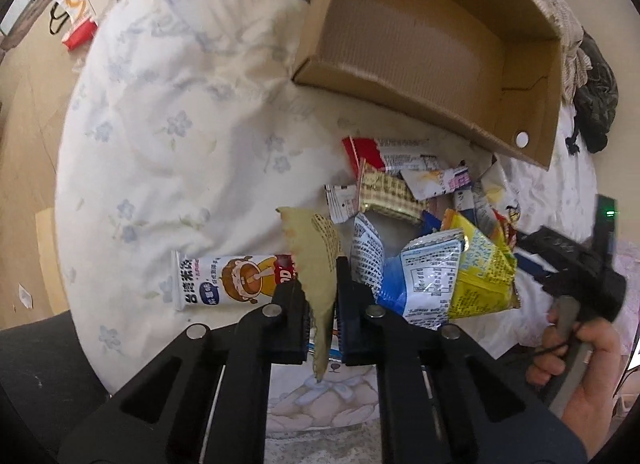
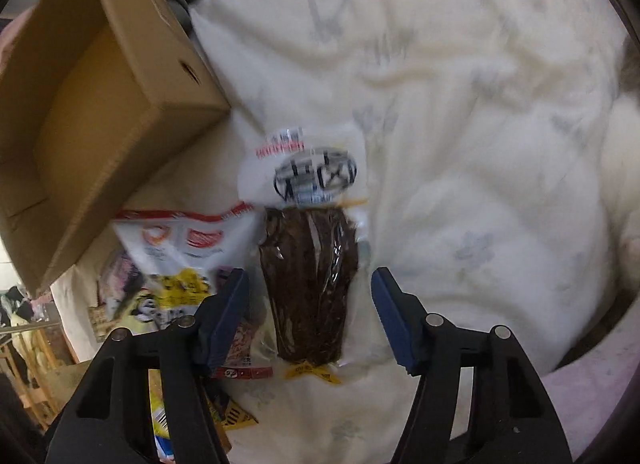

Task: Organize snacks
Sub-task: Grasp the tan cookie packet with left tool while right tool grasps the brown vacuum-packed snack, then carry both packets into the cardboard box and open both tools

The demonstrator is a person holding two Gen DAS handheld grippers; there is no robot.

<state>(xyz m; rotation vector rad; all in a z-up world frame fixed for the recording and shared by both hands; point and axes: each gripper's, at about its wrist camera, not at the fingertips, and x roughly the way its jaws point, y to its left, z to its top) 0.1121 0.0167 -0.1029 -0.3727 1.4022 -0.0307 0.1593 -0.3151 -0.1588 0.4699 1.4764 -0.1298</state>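
left claw [image 1: 322, 292] pinches 1 olive packet [image 1: 316, 260] — right claw [image 2: 310, 316] gapes around 1 dark packet [image 2: 310, 284]; 1 cardboard box [image 1: 432, 52].

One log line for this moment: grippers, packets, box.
left gripper: shut on tan packet | right gripper: open over dark packet | box: empty

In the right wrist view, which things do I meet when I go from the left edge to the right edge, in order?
Cardboard box → white snack bag with red print → clear pack with dark brown contents, lying between the open fingers of the right gripper → white floral quilt.
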